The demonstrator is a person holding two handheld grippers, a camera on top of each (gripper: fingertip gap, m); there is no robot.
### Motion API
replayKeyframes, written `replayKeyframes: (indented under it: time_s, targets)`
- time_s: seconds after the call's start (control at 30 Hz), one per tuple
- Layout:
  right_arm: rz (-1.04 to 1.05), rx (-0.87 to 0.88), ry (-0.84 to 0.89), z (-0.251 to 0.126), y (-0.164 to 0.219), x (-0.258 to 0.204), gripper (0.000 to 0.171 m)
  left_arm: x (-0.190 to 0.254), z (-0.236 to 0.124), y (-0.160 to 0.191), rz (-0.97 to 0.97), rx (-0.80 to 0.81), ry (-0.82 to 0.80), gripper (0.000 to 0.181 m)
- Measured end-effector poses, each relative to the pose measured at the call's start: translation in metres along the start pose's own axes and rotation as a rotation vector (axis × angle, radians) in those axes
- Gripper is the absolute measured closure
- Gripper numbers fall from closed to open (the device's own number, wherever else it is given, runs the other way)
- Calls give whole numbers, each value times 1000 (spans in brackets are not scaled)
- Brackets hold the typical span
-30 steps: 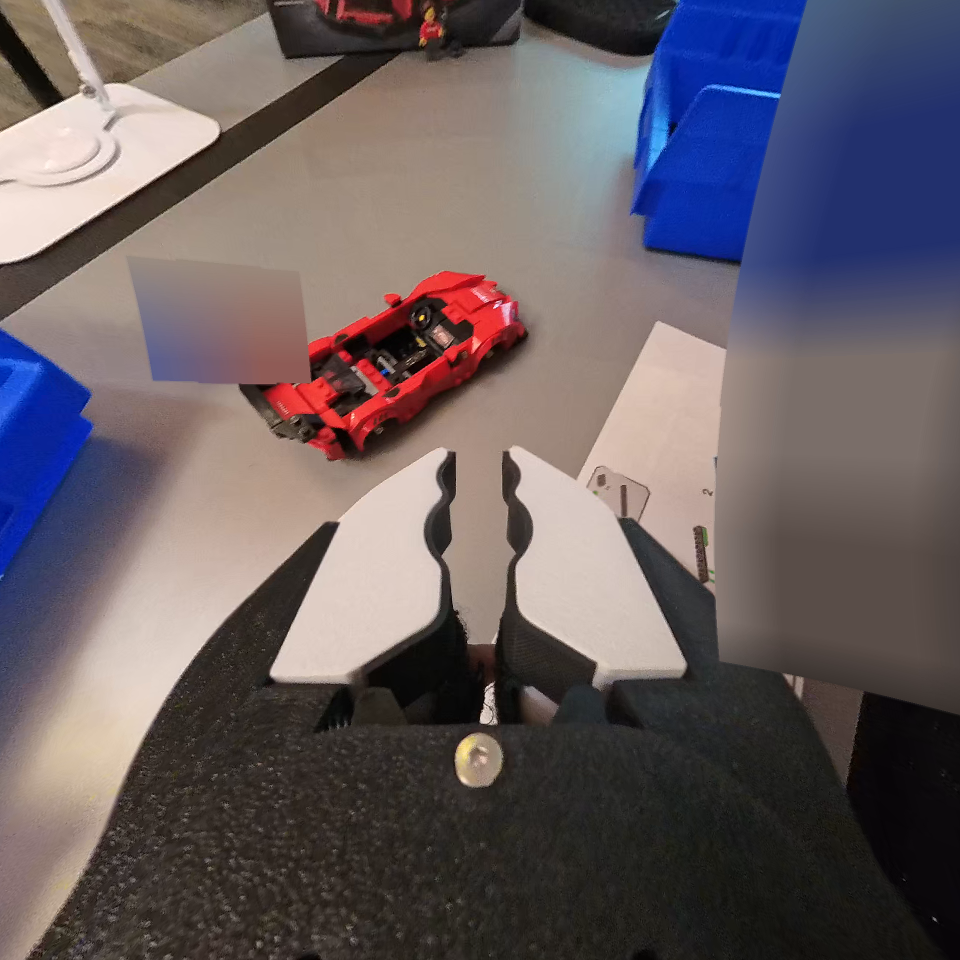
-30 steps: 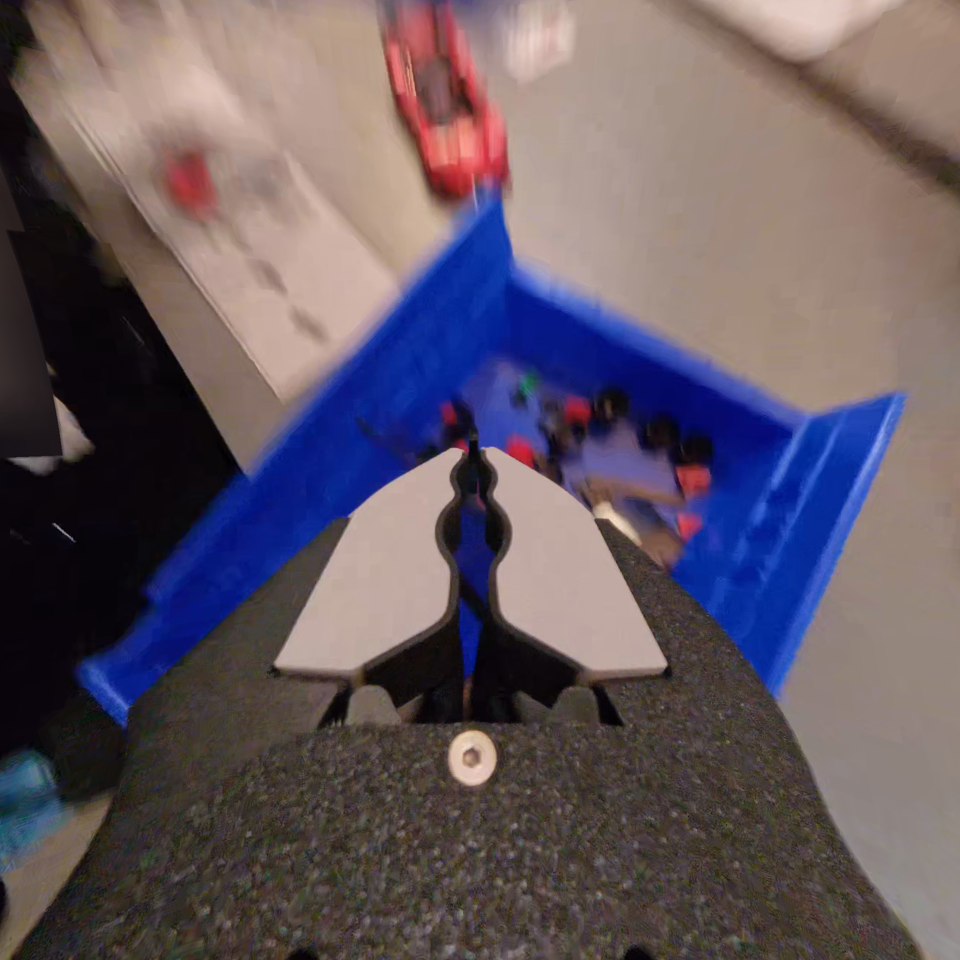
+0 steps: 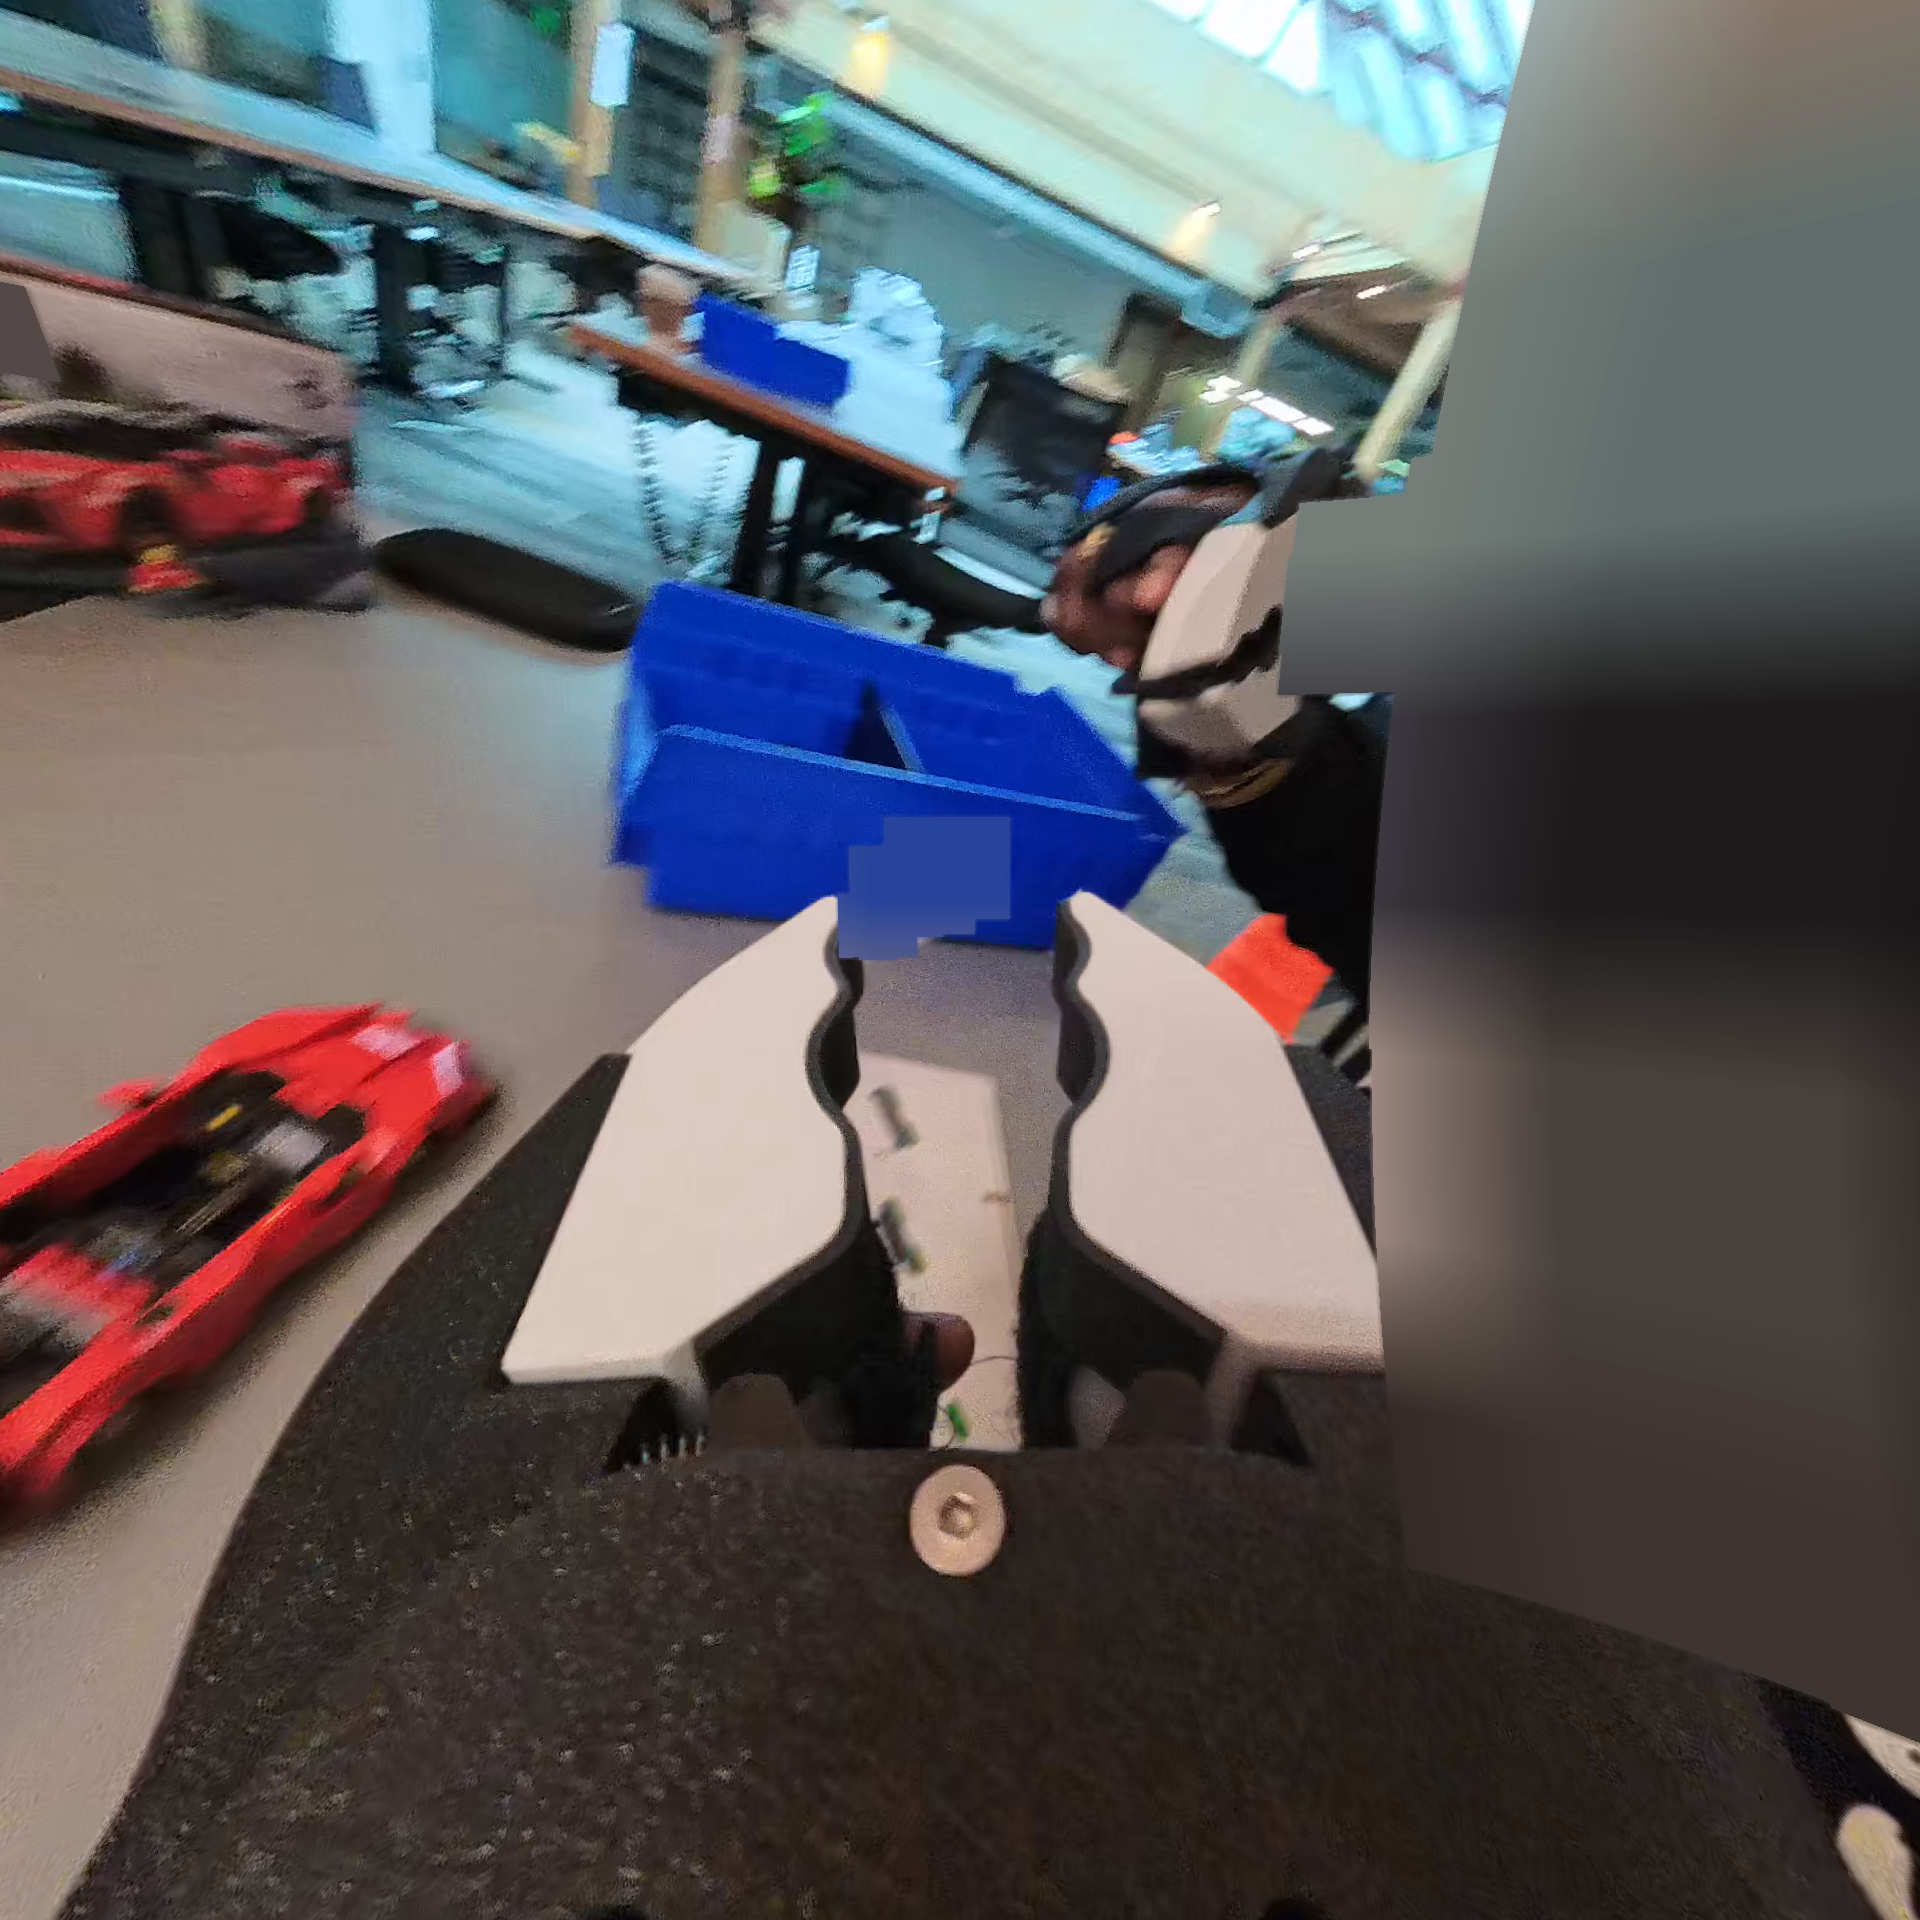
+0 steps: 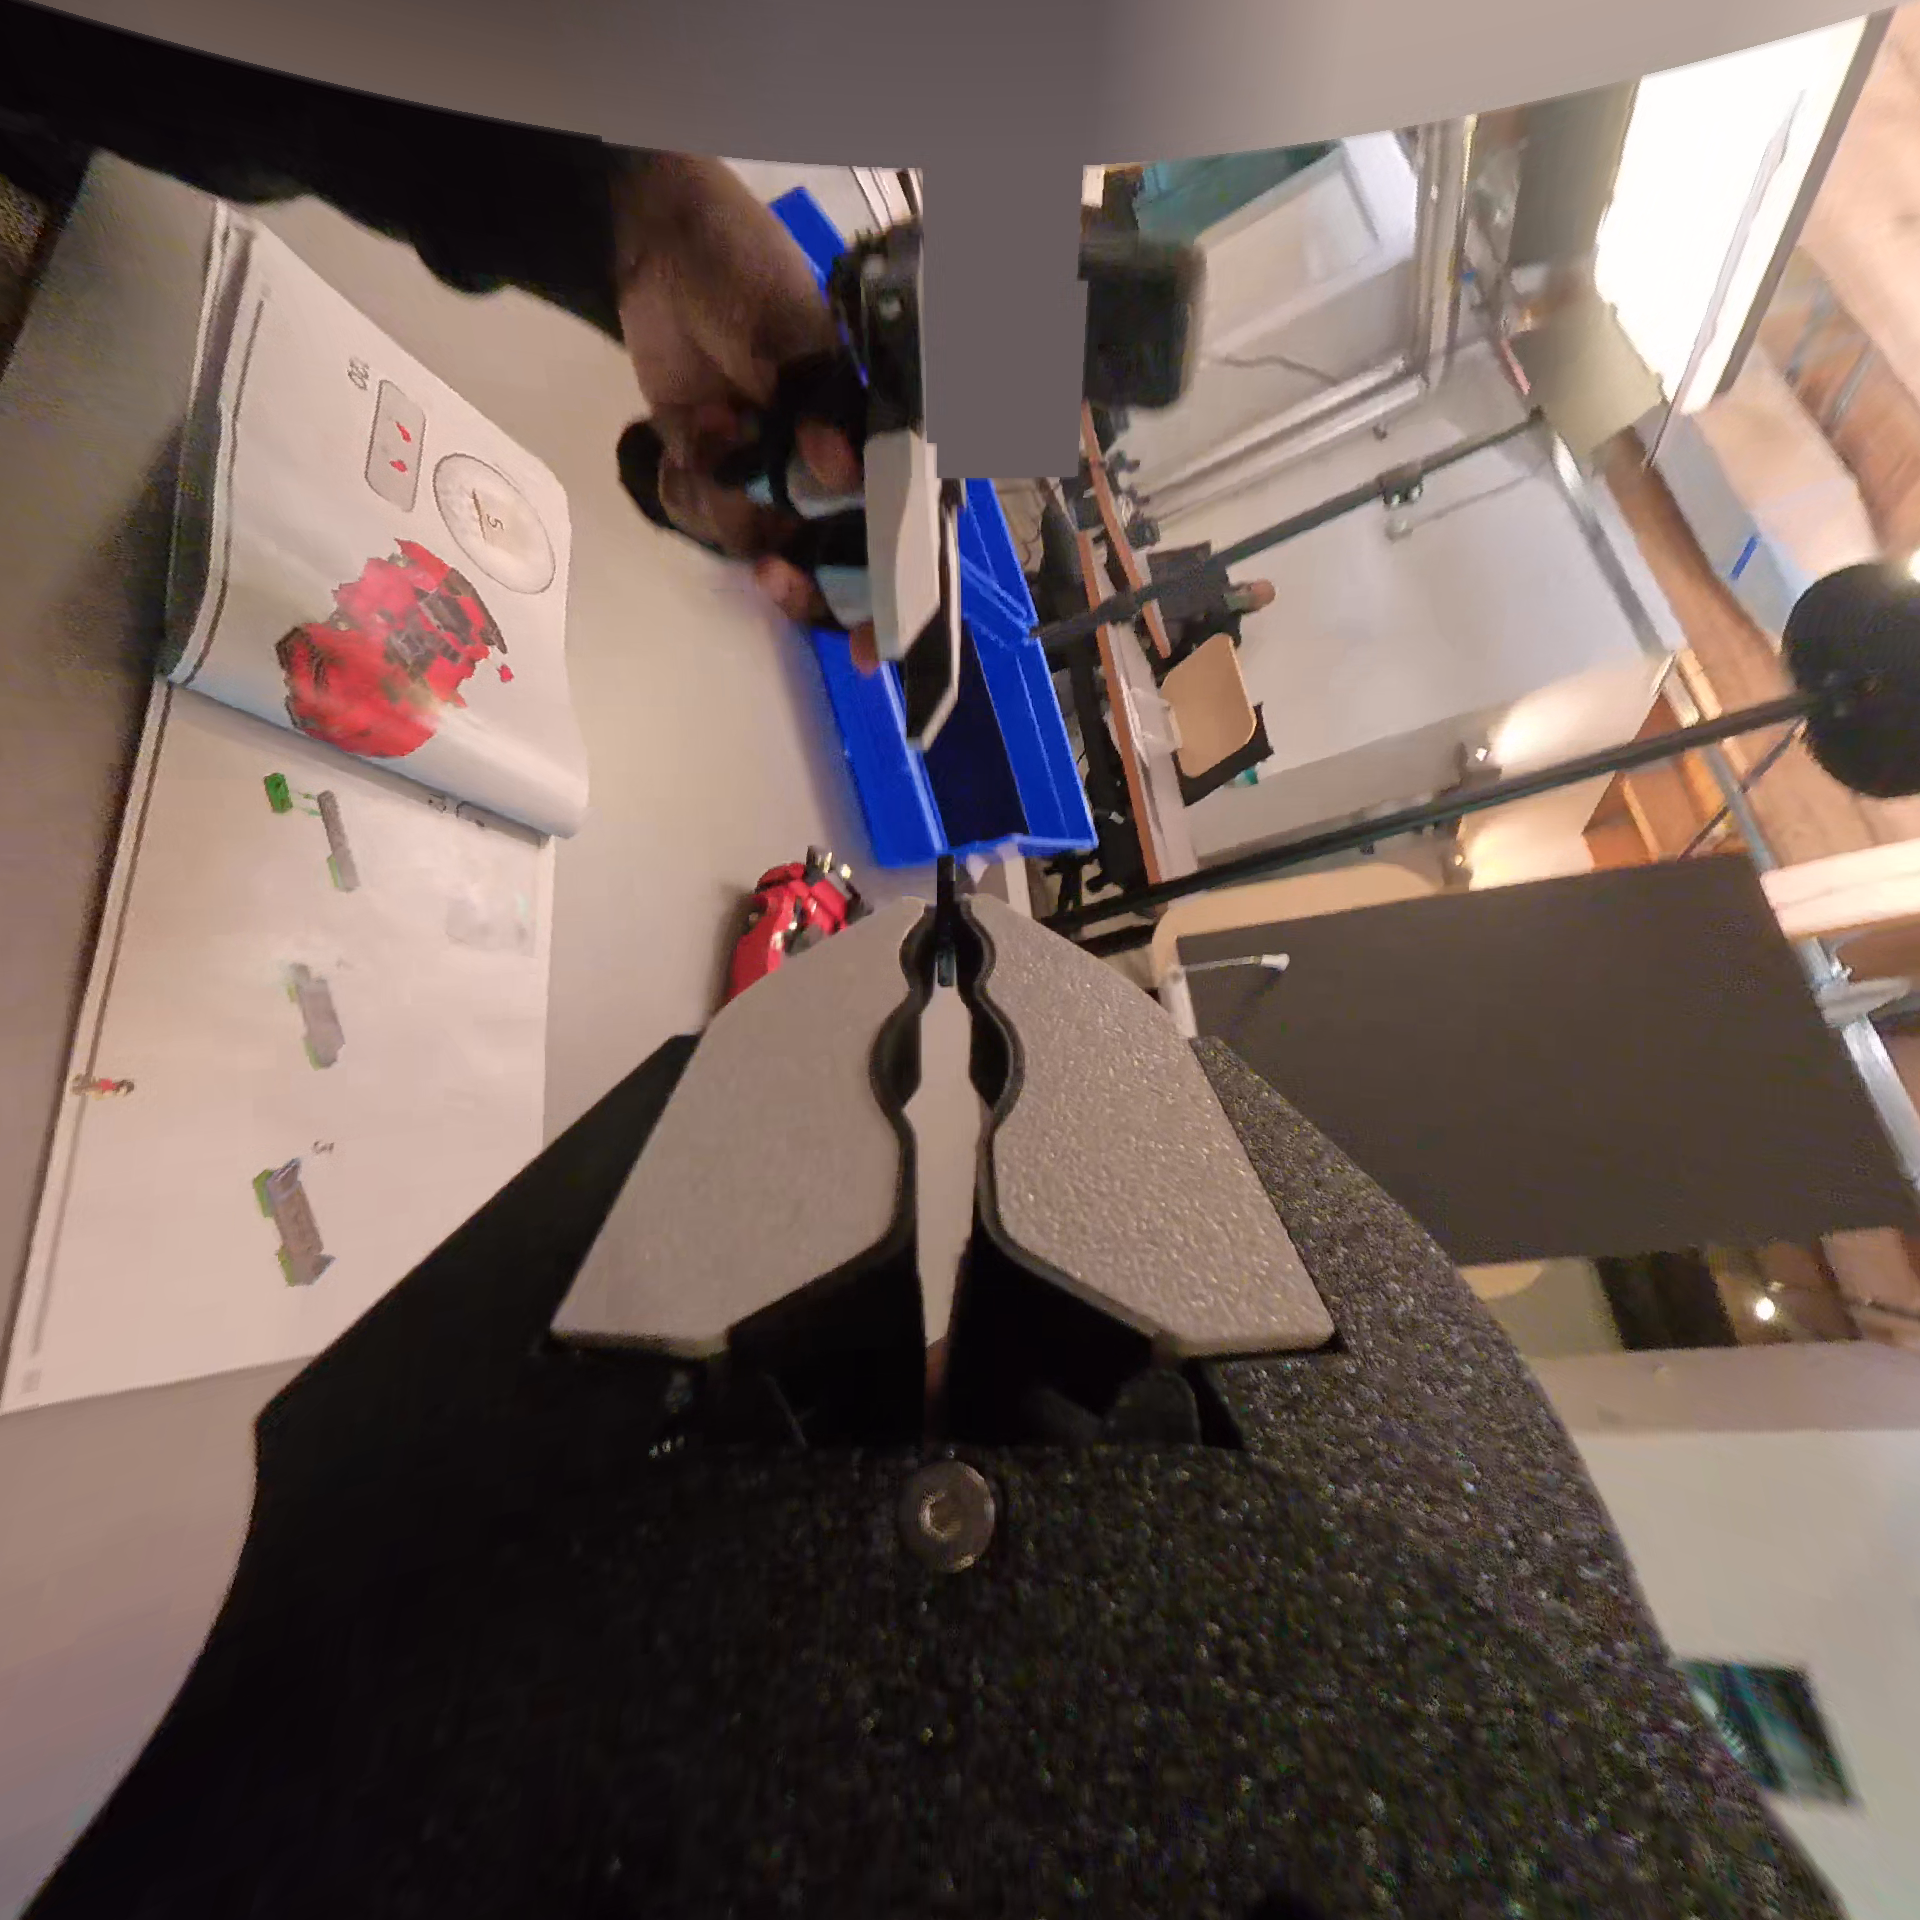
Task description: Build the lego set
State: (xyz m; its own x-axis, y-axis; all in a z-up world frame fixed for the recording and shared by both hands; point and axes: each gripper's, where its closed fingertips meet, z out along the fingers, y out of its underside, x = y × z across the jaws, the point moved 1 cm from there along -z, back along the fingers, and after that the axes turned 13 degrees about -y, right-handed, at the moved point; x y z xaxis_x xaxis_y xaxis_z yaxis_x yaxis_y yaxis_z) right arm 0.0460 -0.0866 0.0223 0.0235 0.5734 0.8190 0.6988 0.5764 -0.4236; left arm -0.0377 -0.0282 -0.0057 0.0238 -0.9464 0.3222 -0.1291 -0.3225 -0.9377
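A partly built red lego car (image 3: 218, 1195) lies on the grey table (image 3: 312, 831), left of my left gripper (image 3: 952, 920). The left gripper is open and empty, held above the instruction booklet (image 3: 940, 1164). My right gripper (image 4: 948, 920) is shut on a small thin black lego piece (image 4: 945, 902) that sticks out past its tips. It is raised over the table. The red car (image 4: 795, 914) shows just left of its tips. The right gripper also shows in the left wrist view (image 3: 1210, 655), above the right end of the blue bin (image 3: 831, 821).
An open instruction booklet (image 4: 343, 790) lies on the table's left in the right wrist view. A blue parts bin (image 4: 883, 748) stands beyond the car. A hand (image 4: 717, 353) holds the left gripper (image 4: 914, 582) over it. The set's box (image 3: 166, 478) stands far left.
The right gripper has come up out of the blue bin with a small black piece. The left gripper has opened wider and swung up and right, away from the car.
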Motion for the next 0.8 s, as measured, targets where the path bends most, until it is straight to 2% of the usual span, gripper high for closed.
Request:
replayKeyframes:
  time_s: [0.03,0.2,0.53,0.63,0.8]
  targets:
    - [25,-17,-4,-4,6,-1,168,-9,-8,3,5,-15,-51,147]
    - [221,-115,-28,-34,40,-5,167,-29,-18,17,11,-46,-160,148]
    - [678,-538,-94,-140,139,-51,168,-55,-19,34,53,-121,-306,152]
    - [776,-604,-148,-152,153,-72,167,-54,-16,41,51,-152,-288,153]
    - [878,-619,-235,-153,163,-93,167,-59,-13,47,48,-184,-291,153]
